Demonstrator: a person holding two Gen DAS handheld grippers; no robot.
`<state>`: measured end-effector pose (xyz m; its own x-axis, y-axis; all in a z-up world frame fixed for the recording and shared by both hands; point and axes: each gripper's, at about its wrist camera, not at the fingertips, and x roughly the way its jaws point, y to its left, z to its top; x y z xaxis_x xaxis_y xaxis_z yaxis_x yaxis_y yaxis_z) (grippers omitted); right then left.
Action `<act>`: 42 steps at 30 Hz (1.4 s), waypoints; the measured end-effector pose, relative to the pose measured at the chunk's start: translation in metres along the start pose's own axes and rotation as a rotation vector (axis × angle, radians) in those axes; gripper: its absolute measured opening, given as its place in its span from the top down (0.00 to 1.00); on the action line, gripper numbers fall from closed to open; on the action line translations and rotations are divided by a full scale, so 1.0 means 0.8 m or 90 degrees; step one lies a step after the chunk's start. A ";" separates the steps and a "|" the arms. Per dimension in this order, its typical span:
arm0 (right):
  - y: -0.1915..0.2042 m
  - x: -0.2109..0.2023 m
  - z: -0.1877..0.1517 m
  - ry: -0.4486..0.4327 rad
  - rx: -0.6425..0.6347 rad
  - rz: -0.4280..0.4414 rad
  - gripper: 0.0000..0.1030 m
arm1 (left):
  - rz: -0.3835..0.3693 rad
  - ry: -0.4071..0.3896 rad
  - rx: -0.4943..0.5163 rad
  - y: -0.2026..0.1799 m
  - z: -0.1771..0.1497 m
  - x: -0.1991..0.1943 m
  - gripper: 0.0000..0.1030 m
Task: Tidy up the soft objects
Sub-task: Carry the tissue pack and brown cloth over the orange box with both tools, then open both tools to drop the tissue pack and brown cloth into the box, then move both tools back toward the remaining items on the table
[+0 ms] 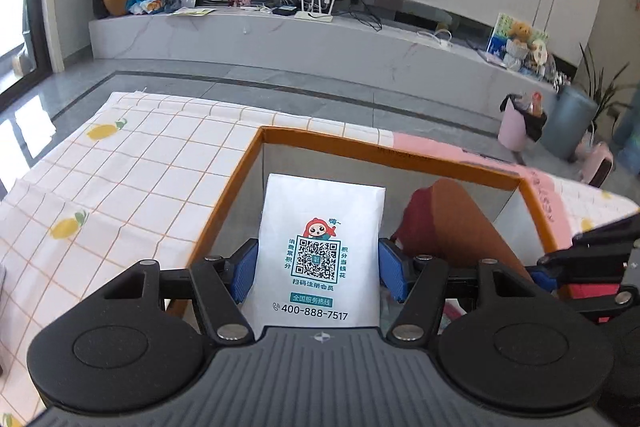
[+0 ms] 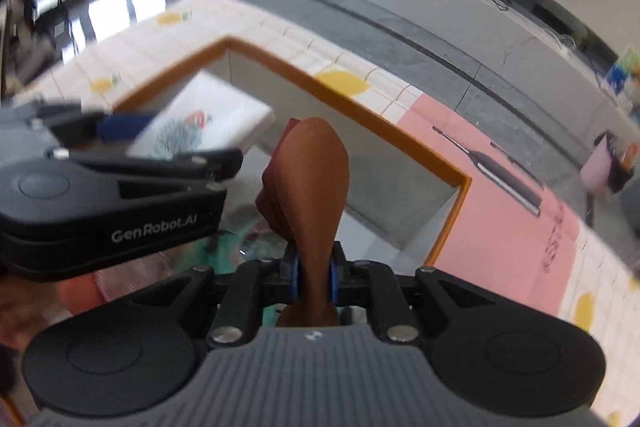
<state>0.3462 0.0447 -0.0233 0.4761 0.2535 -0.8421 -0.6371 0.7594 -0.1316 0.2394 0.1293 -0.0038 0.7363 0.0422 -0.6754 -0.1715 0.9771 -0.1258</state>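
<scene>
While both hands hover over the orange-rimmed box [image 1: 240, 171] on the checked tablecloth [image 1: 132, 163], the left gripper [image 1: 318, 269] stands wide, its blue fingers [image 1: 244, 269] pressing either side of a white packet [image 1: 320, 227] printed with a QR code, held upright above the box's interior. Just beside it, the right gripper [image 2: 314, 277] is nearly closed, fingers [image 2: 333, 279] pinching the narrow end of a brown cloth bundle [image 2: 312, 179] that fans out ahead of them over the box.
</scene>
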 end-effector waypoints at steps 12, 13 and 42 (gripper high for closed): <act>0.019 0.031 0.009 0.073 -0.188 -0.012 0.89 | 0.054 0.002 0.073 -0.029 -0.002 0.013 0.24; 0.020 0.031 0.010 0.072 -0.193 -0.022 0.89 | 0.051 0.001 0.071 -0.029 -0.002 0.014 0.23; 0.047 -0.007 -0.009 0.012 -0.356 0.000 0.27 | 0.064 -0.089 0.001 0.020 0.011 -0.045 0.06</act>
<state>0.3154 0.0677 -0.0272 0.4682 0.2389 -0.8507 -0.8643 0.3240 -0.3847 0.2159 0.1454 0.0244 0.7993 0.1684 -0.5768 -0.2483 0.9667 -0.0618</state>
